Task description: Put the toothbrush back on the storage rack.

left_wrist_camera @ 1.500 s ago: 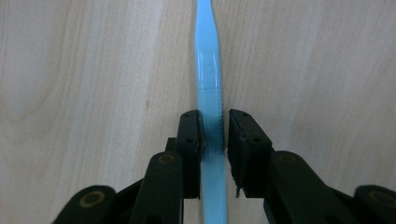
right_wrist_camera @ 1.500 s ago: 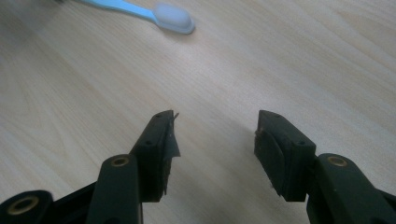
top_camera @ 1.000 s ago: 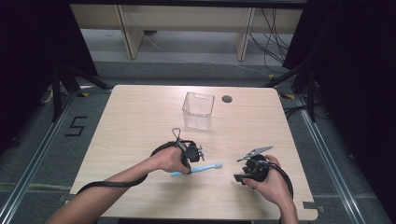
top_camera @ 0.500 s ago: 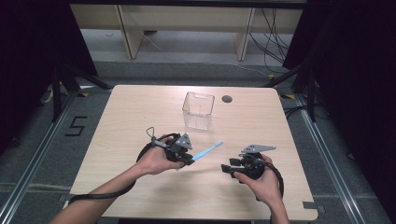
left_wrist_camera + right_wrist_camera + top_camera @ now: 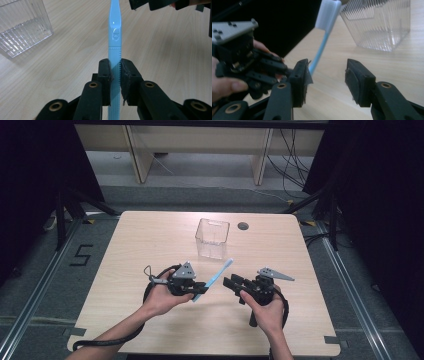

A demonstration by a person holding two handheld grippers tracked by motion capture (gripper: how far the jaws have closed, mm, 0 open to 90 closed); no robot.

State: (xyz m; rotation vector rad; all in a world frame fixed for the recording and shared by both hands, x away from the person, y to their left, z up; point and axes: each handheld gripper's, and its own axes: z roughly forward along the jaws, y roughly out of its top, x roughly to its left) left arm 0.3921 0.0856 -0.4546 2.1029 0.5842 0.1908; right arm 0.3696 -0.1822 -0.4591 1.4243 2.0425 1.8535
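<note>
Left gripper jaws clamped on blue toothbrush handle above the desk, head angled up toward clear plastic cup; right gripper jaws apart, just been closing, empty, just beside the brush shaft.

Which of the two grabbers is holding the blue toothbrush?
The left gripper: its jaws are shut tight on the blue toothbrush handle. The right gripper has nothing between its jaws, which stand apart and have just been closing.
</note>
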